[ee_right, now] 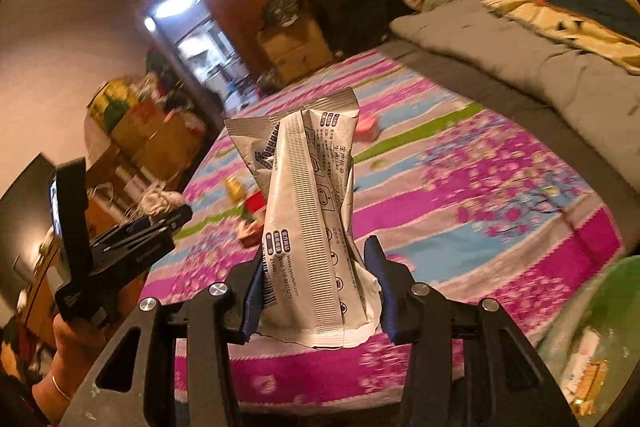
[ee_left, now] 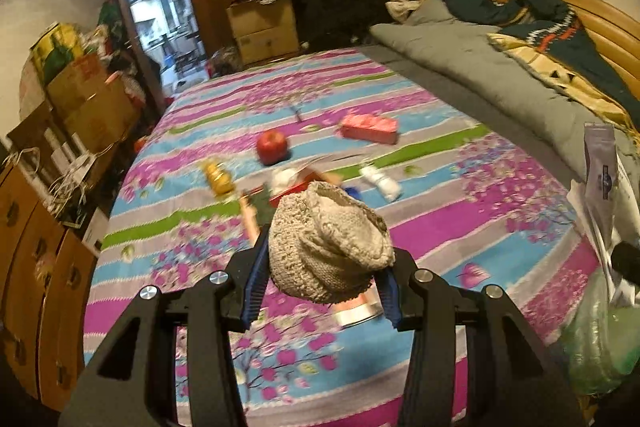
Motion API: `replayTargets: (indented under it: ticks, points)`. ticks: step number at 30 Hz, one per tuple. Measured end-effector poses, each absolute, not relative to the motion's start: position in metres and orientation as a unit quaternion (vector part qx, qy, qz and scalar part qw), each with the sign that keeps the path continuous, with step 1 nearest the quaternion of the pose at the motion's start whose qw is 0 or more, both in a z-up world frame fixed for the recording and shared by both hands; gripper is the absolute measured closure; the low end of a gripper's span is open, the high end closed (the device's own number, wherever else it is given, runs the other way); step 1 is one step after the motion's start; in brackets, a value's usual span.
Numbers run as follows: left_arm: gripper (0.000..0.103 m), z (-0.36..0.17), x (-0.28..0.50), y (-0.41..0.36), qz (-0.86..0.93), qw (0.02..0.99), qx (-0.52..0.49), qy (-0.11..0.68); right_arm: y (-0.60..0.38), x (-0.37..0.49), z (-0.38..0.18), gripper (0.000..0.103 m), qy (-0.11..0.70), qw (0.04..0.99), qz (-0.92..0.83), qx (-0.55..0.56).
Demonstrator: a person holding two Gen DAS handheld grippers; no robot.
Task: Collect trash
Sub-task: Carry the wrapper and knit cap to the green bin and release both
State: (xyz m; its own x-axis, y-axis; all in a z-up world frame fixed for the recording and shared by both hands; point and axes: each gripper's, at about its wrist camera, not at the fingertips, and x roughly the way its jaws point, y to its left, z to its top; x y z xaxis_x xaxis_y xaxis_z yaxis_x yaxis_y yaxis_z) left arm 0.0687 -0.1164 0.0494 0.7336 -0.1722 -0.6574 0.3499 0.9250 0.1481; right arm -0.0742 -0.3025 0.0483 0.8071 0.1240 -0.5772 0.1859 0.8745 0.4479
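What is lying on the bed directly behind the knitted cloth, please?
Behind the knitted cloth a red packet and something white poke out on the bed; the cloth covers their near parts.

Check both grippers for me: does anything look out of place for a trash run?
Yes. The left gripper is clamped on a knitted beige hat, which looks like clothing, not trash. The right gripper holds an empty silver wrapper, which fits. A whole red apple among the litter on the striped bedspread also looks odd.
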Motion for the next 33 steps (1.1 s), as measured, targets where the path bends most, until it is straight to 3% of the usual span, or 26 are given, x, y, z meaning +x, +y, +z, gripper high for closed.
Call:
replayTargets:
  ticks: [15,25,33]
  points:
    - [0.058,0.053,0.019,-0.277,-0.313,0.877,0.198,0.307,-0.419,-0.212,0.065,0.055,0.271,0.896,-0.22,0.276]
    - [0.058,0.018,-0.069,-0.392,-0.502,0.763,0.258,0.314,-0.477,-0.335,0.03,0.055,0.301,0.817,-0.366,0.329]
    - [0.058,-0.015,-0.11,-0.435,-0.619,0.65,0.266,0.352,-0.476,-0.381,-0.01,0.056,0.338,0.778,-0.39,0.357]
